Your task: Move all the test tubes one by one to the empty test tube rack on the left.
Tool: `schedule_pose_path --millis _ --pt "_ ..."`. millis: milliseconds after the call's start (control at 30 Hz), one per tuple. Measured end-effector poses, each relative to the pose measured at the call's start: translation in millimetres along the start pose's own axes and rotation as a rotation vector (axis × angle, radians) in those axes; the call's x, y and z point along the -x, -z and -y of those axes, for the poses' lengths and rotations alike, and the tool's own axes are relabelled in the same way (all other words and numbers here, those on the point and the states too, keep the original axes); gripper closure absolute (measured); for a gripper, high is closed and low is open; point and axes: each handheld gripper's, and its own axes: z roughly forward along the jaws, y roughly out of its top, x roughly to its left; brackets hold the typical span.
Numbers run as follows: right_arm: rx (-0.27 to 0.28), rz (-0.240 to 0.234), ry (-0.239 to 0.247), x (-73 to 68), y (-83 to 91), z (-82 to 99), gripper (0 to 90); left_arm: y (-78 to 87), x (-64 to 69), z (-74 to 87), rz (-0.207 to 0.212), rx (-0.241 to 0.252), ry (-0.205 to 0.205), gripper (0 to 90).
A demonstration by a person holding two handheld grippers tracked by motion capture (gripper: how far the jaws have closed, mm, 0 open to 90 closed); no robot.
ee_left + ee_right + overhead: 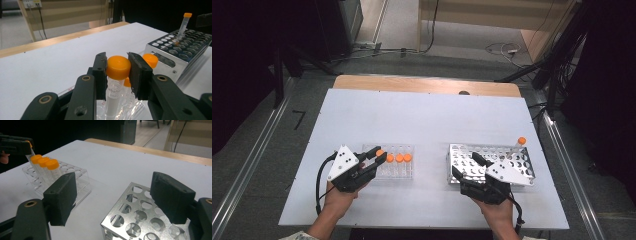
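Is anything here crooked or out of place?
Yes: the lone orange-capped tube in the metal rack leans at a slant instead of standing straight. The tubes in the clear rack stand upright.

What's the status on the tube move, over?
Left tool shut on an orange-capped tube in the clear rack. Right tool open at the metal rack. One tube already there. Nothing blocking.

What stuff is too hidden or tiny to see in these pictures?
- Left gripper view: the bottom of the held tube is cut off by the picture's edge and flanked by the left claw.
- Same view: the tube's printed writing is too small to read.
- Right gripper view: the metal rack is partly covered by the right claw.
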Motion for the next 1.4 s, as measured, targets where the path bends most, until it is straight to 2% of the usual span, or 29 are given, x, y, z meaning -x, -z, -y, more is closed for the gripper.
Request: schedule_pose_path --millis 367,633,833,967,1133,1400 --pt "-0.004 0.0 0.0 0.0 -0.3 0.4 20.2 0.1 -1.1 0.0 0.01 -0.007 0.012 66.7" --pt "0.0 0.003 -0.002 0.9 0.6 0.2 20.1 3.1 -2.4 -2.5 0.034 0.013 0.039 60.2" --pt "0.006 0.018 -0.005 5.0 2.9 -0.1 20.2 3.0 -2.5 -3.4 0.03 0.006 0.058 48.0" --pt "0.011 0.034 -0.011 10.3 5.5 -0.2 20.2 1.3 -2.4 -3.5 0.013 0.001 0.071 34.1" --pt "0.019 0.077 -0.018 20.6 10.8 0.0 20.2 1.5 -2.9 -3.5 0.005 0.008 0.083 27.9" --pt "0.046 0.223 -0.002 47.5 23.1 5.2 20.3 0.4 -1.8 -3.2 0.008 0.007 0.082 26.9"
